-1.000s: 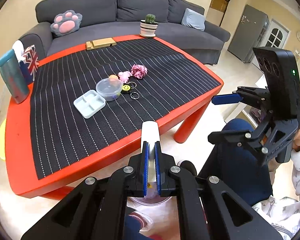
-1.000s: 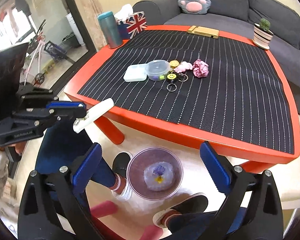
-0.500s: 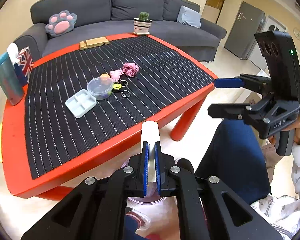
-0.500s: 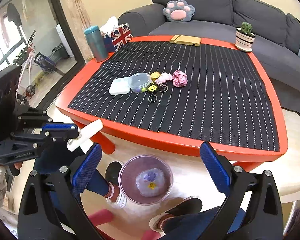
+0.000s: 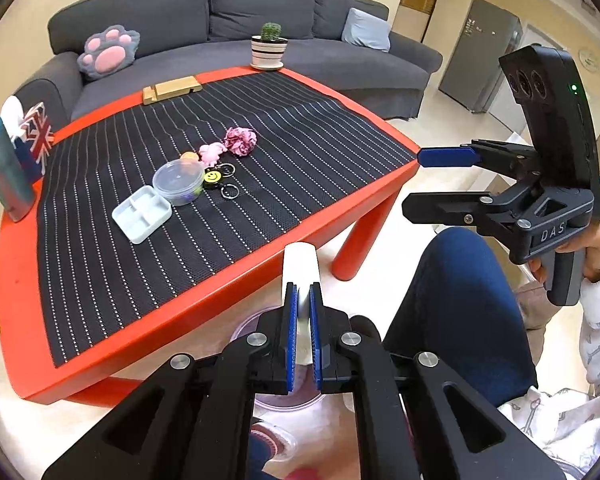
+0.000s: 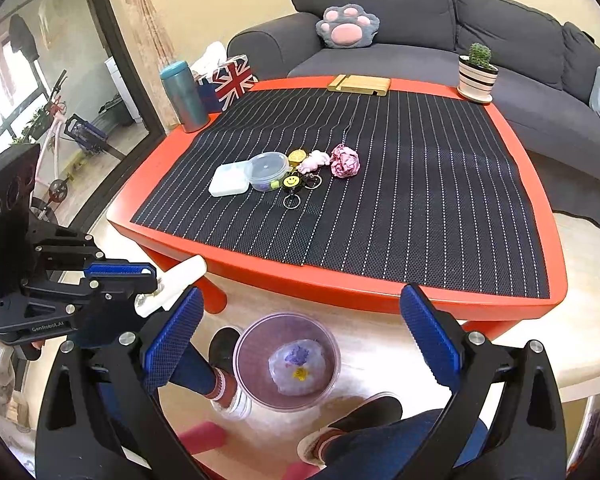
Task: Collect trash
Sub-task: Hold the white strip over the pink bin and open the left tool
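My left gripper [image 5: 303, 290] is shut on a flat white plastic piece [image 5: 300, 260] that sticks out past its fingertips. The piece is held in the air over the floor, in front of the red table [image 5: 100, 354]. From the right wrist view the same gripper [image 6: 152, 280] and white piece [image 6: 180, 280] appear at the left. My right gripper [image 6: 300, 300] is open and empty, above a purple translucent bin [image 6: 287, 362] on the floor with crumpled scraps inside. A crumpled pink paper ball [image 6: 344, 161] lies mid-table.
On the black striped mat [image 6: 420, 200] are a clear round tub [image 6: 267, 170], a pale tray [image 6: 229, 179], keyrings [image 6: 294, 188] and a pink toy. A teal tumbler [image 6: 182, 96], tissue box, wooden stand and cactus pot line the edges. A person's feet flank the bin.
The right gripper has pulled back and slightly up from the table, still open. The left gripper stays shut on the white piece, almost still.
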The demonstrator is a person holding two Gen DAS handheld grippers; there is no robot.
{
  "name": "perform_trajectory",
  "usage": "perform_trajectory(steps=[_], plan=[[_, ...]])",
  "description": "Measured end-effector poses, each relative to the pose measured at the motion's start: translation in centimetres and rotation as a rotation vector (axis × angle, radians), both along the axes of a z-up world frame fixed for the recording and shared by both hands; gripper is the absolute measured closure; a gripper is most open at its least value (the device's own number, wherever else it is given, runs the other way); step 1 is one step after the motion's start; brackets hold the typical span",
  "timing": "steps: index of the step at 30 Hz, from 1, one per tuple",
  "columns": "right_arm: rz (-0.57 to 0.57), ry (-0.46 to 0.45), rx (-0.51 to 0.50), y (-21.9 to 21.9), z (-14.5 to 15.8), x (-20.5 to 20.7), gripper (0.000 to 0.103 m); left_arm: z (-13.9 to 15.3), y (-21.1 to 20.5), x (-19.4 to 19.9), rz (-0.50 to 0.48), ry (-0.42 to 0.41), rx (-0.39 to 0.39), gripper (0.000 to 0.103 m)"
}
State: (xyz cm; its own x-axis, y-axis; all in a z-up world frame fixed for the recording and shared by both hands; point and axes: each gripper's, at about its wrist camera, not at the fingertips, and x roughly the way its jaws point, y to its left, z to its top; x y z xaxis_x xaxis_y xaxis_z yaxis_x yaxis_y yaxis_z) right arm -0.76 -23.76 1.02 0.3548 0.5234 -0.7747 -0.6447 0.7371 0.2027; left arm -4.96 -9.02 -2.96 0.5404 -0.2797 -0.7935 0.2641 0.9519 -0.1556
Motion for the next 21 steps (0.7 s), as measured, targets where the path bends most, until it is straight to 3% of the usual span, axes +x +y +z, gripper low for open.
perform_trajectory(steps=[3, 5, 7, 21], plan=[[-0.002, 0.002, 0.001, 0.0, -0.1, 0.0, 0.006, -0.3, 0.1, 0.2, 0.013, 0.001, 0.001, 0.076], [-0.002, 0.003, -0.001, -0.1, -0.1, 0.0, 0.006, -0.4, 0.4, 0.2, 0.038, -0.013, 0.001, 0.03], [-0.003, 0.003, -0.001, -0.1, -0.1, -0.1, 0.006, -0.2, 0.8, 0.1, 0.068, -0.039, -0.004, 0.011], [0.011, 0.006, -0.012, 0.5, -0.5, -0.4, 0.005, 0.1, 2.3, 0.0, 0.147, -0.041, -0.005, 0.008]])
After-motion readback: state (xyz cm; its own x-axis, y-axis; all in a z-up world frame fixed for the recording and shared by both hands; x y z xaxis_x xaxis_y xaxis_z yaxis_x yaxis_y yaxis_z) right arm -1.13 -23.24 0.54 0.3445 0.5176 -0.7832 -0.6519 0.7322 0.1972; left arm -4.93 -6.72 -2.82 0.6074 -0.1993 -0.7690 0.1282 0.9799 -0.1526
